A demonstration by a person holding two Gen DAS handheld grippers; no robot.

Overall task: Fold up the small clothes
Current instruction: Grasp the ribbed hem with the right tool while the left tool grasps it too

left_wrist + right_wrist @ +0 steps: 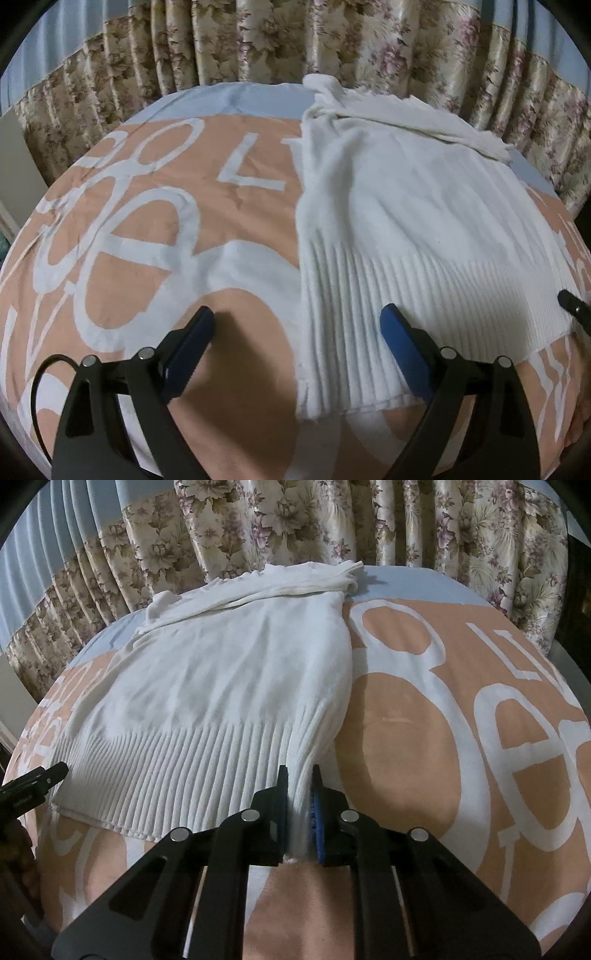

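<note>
Lying flat on the peach blanket point(155, 236) is the white sweater point(399, 221), collar toward 12 o'clock by the curtain point(258, 40). The right gripper point(300, 775) is pinching its ribbed hem corner tight. The left gripper point(299, 317) is hovering wide apart over the opposite hem corner at 6 o'clock.

Both wrist views low, near, facing curtain point(258, 40); share sweater point(406, 221).
</note>
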